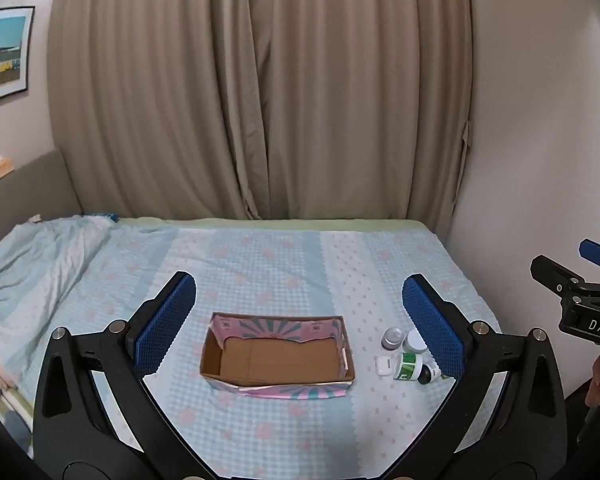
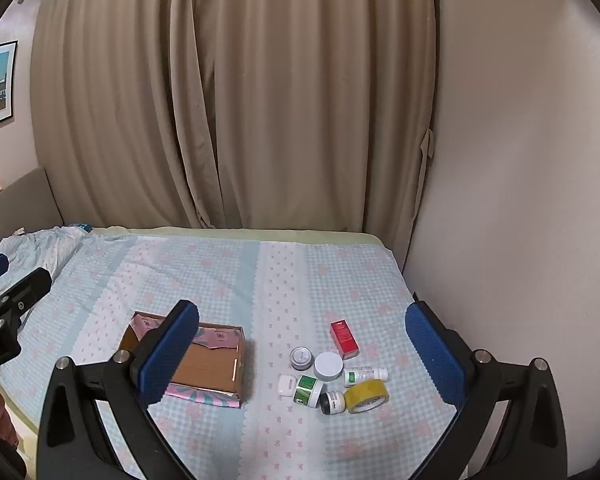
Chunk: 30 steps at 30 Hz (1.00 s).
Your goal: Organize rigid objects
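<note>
An open cardboard box (image 1: 278, 356) with pink and teal flaps lies on the bed; it also shows in the right wrist view (image 2: 216, 364). To its right is a cluster of small items: a red box (image 2: 344, 339), a silver-lidded jar (image 2: 301, 358), a white-lidded jar (image 2: 329, 366), a white earbud case (image 2: 286, 384), a green-labelled jar (image 2: 309, 390), a small white bottle (image 2: 365, 374), a black-capped jar (image 2: 332, 402) and a yellow tape roll (image 2: 366, 396). My left gripper (image 1: 299, 326) is open and empty above the box. My right gripper (image 2: 302, 356) is open and empty above the cluster.
The bed (image 1: 260, 256) has a blue checked sheet with pink flowers. A crumpled blanket (image 1: 32, 264) lies at the left. Beige curtains (image 1: 260, 92) hang behind, and a wall (image 2: 520, 160) runs along the bed's right side. The right gripper's body (image 1: 584, 300) shows at the edge.
</note>
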Available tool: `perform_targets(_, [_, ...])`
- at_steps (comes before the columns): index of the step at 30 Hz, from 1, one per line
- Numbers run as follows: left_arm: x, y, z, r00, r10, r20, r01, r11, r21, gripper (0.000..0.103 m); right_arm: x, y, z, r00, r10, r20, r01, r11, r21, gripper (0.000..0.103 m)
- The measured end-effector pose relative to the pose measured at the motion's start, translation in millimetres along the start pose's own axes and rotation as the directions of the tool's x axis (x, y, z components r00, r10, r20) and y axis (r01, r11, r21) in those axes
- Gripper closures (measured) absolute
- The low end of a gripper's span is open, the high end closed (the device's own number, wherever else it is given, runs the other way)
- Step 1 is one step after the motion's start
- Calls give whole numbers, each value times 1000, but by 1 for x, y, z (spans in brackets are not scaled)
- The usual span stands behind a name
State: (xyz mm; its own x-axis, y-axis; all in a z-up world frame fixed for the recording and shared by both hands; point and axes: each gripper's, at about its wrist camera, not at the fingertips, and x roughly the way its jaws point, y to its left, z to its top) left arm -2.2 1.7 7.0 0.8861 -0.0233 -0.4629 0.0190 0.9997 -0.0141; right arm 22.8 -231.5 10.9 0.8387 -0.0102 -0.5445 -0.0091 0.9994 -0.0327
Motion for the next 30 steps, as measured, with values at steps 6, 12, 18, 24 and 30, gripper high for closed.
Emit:
perform_targets(6, [0,-1,-5,1000,9,-1,-9,1000,4,1,4,-1,-6,1000,8,3,-8,1000,4,0])
perform_targets(12, [1,-2,-7,1000,11,-1,-11,1000,1,1,5,2,-10,1000,7,4,-7,1000,4,0])
perform_targets(18, [3,-2,-7,1000,11,1,-11,1000,-3,1,5,3,-10,1000,5,6,-5,1000,4,0])
perform_targets(24, [5,-2,-6,1000,10,4,-10,1000,-4,1,5,6,-9,1000,2,9,-2,1000,3,0])
perform_targets(30, [6,0,-5,1000,7,3,-7,1000,-7,1,6,7,-9,1000,-2,11,2,1000,-1,0])
